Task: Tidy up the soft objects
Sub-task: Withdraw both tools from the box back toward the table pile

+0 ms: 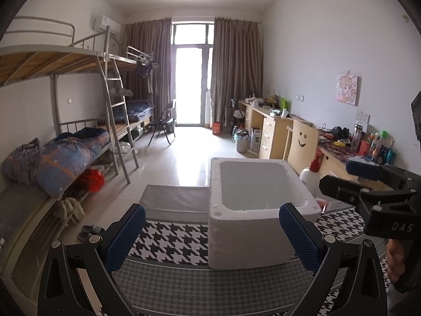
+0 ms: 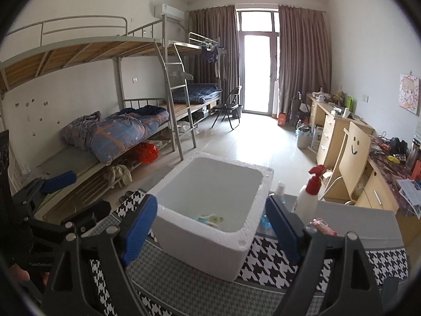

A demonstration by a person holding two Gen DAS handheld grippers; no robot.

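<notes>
Both tools are seen empty: the left gripper [image 1: 211,237] is spread wide, and the right gripper [image 2: 211,226] is likewise parted with nothing between its pads. The white foam box [image 2: 210,239] stands on the houndstooth cloth [image 2: 184,289], and a pale soft packet [image 2: 210,220] is already lodged inside. A pink packet [image 2: 322,227] is left outside, just beside the spray bottle [image 2: 306,197]; more sorting is judged to remain.

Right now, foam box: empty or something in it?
Not empty. The right wrist view shows a small pale green-and-yellow soft item lying on the floor of the white foam box; the box has no lid on.
</notes>
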